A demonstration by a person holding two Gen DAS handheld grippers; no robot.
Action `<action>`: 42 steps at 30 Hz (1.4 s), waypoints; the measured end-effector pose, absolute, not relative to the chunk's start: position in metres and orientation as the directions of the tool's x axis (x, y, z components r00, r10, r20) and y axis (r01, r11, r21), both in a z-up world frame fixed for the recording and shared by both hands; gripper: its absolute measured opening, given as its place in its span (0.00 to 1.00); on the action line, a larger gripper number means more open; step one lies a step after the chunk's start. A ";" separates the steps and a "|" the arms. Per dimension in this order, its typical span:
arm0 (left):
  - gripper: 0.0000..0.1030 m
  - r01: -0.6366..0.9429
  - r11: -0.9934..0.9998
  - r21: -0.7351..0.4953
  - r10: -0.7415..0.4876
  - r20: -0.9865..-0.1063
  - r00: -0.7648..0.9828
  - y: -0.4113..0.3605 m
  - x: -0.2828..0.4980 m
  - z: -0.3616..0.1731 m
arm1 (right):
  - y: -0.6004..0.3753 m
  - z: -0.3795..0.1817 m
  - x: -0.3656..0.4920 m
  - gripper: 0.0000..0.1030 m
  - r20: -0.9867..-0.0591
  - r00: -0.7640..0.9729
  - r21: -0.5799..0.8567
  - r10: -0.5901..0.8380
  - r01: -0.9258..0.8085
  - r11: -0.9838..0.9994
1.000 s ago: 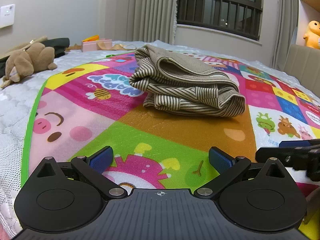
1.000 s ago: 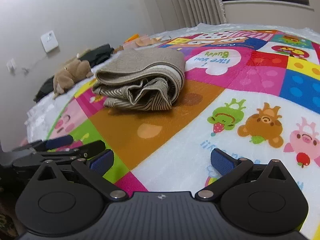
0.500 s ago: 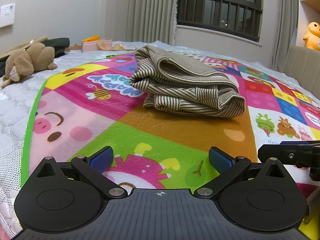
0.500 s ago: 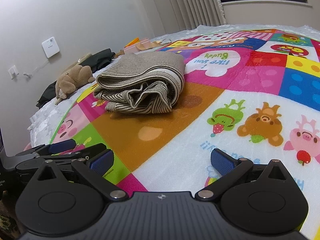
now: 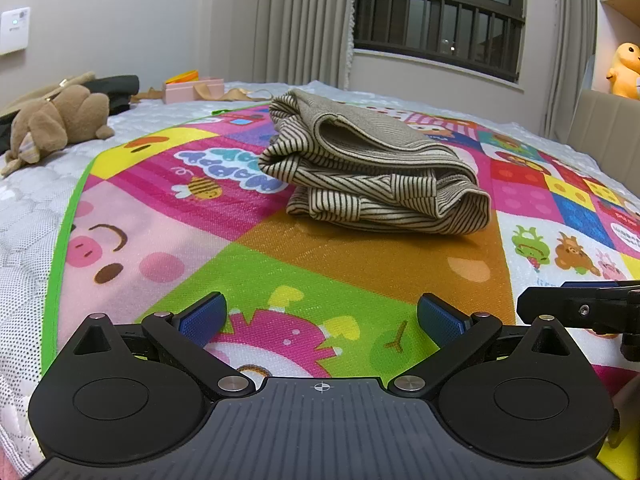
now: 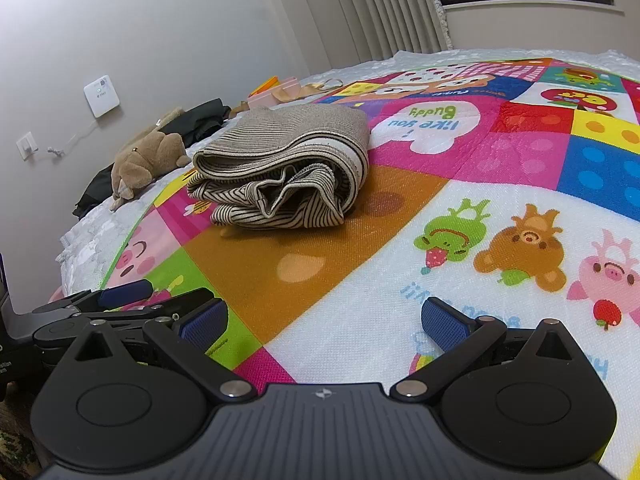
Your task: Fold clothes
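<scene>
A beige and dark striped garment (image 5: 372,172) lies folded in a thick bundle on the colourful cartoon play mat (image 5: 248,272) that covers the bed. It also shows in the right wrist view (image 6: 284,168). My left gripper (image 5: 322,314) is open and empty, low over the mat's near edge, well short of the bundle. My right gripper (image 6: 324,320) is open and empty too, beside the left one. The right gripper's finger shows at the right edge of the left wrist view (image 5: 580,308), and the left gripper shows at the lower left of the right wrist view (image 6: 120,300).
A brown plush toy (image 5: 56,120) and dark clothing (image 5: 116,86) lie on the white quilt at the far left. A pink box (image 5: 192,90) sits at the back. Curtains, a barred window (image 5: 436,20) and a yellow plush on a shelf (image 5: 624,72) stand behind the bed.
The right gripper has tilted up and pulled back a little, so the bundle sits lower in its view. The left gripper has barely moved. The garment has not moved.
</scene>
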State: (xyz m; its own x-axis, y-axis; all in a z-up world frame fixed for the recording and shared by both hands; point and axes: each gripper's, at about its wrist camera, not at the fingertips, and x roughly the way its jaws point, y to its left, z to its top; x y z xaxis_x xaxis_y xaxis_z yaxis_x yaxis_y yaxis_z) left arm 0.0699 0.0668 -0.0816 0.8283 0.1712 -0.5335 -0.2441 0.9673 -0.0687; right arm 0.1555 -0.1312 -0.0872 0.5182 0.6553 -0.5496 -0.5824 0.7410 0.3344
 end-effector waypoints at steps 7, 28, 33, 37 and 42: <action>1.00 -0.239 0.967 -0.083 0.154 -0.556 0.816 0.070 0.074 -0.081 | -0.132 -0.087 0.155 1.00 -0.549 0.518 0.336 0.656 -0.582 0.740; 1.00 -0.242 0.968 -0.068 0.164 -0.560 0.812 0.071 0.058 -0.057 | -0.124 -0.065 0.137 1.00 -0.554 0.624 0.227 0.551 -0.523 0.822; 1.00 -0.242 0.969 -0.047 0.173 -0.571 0.802 0.069 0.054 -0.054 | -0.127 -0.061 0.133 1.00 -0.549 0.645 0.211 0.531 -0.508 0.835; 1.00 -0.249 0.967 -0.058 0.174 -0.566 0.806 0.069 0.051 -0.050 | -0.127 -0.058 0.130 1.00 -0.538 0.641 0.230 0.548 -0.514 0.827; 1.00 -0.240 0.968 -0.077 0.160 -0.549 0.820 0.069 0.052 -0.055 | -0.130 -0.063 0.124 1.00 -0.456 0.668 0.246 0.588 -0.540 0.805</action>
State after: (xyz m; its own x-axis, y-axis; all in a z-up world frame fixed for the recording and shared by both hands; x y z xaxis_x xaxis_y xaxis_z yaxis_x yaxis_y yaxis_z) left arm 0.0525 0.0692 -0.0546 0.8203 0.1597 -0.5492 -0.2399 0.9677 -0.0770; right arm 0.1241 -0.1300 -0.0632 0.6683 0.5876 -0.4562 -0.5397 0.8050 0.2462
